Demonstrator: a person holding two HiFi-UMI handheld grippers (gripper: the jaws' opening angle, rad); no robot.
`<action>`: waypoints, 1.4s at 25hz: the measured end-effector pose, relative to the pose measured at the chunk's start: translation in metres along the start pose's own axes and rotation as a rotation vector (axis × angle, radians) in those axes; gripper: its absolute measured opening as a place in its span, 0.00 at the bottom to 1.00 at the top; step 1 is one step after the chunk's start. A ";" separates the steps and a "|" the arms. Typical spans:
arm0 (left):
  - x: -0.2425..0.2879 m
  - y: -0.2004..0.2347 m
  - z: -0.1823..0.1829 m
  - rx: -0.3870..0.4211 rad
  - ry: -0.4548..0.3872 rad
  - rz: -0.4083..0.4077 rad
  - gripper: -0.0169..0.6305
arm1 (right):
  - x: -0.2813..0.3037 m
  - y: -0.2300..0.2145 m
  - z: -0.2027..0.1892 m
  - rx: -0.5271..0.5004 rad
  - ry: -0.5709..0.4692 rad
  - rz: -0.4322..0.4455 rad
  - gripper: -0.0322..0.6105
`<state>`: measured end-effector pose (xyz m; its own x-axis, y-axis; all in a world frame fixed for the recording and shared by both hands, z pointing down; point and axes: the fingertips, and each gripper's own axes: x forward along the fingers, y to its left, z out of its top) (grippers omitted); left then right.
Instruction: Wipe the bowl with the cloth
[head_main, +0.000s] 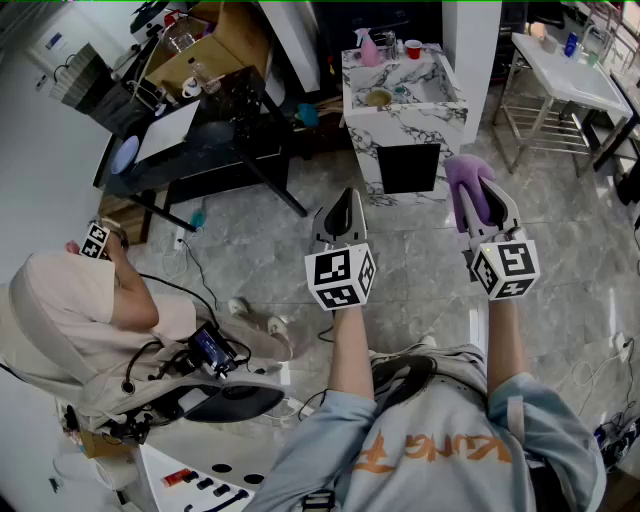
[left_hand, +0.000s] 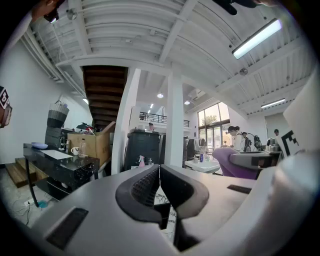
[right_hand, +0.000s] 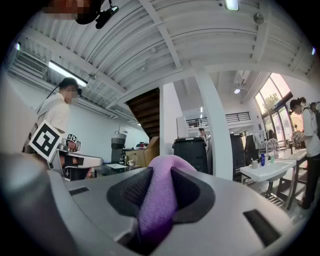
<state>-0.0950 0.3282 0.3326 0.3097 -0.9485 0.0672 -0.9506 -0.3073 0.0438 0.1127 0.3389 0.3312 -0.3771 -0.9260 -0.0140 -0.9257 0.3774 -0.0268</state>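
**Out over the floor: cloth gripped, bowl well out of reach**

Out in front of the person, above the bare grey tiled floor (head_main: 250, 250), both grippers are held level and pointing forward. That looks like a carry or approach pose, not a wiping one.

The right gripper (head_main: 482, 195) has its dark ribbed fingers (right_hand: 132, 192) clamped on a soft purple fleecy cloth (right_hand: 160, 200). The cloth is pinched in a thick fold that bulges up past the fingertips. That seems sensible, since it leaves a padded wad sticking out to rub with. The left gripper (left_hand: 159, 172) has its fingers (left_hand: 142, 187) pressed together with nothing between them. It's probably being kept free to steady the bowl later.

The likely target is a small, round, brownish bowl (head_main: 378, 97) sitting on the white marble-patterned desk (head_main: 400, 125) ahead, well apart from both grippers. It's too small in the head view to say whether it's dirty or what it's made of. A pink spray bottle (head_main: 367, 47) and a red cup (head_main: 413, 48) stand near it on the same top.

Wiping hasn't started. The cloth is nowhere near the bowl, so closing that gap comes first.
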 end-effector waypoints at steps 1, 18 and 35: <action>0.003 -0.003 0.002 -0.002 0.000 0.003 0.06 | 0.000 -0.005 0.003 -0.002 0.000 0.003 0.25; 0.052 -0.054 0.013 0.033 -0.010 0.008 0.06 | 0.010 -0.092 0.012 -0.003 -0.023 -0.029 0.24; 0.146 -0.070 0.034 0.100 -0.016 -0.085 0.06 | 0.046 -0.159 0.009 0.003 -0.045 -0.070 0.24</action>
<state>0.0160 0.2082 0.3052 0.3900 -0.9194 0.0518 -0.9184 -0.3925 -0.0507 0.2427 0.2360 0.3260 -0.3093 -0.9493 -0.0569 -0.9497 0.3114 -0.0326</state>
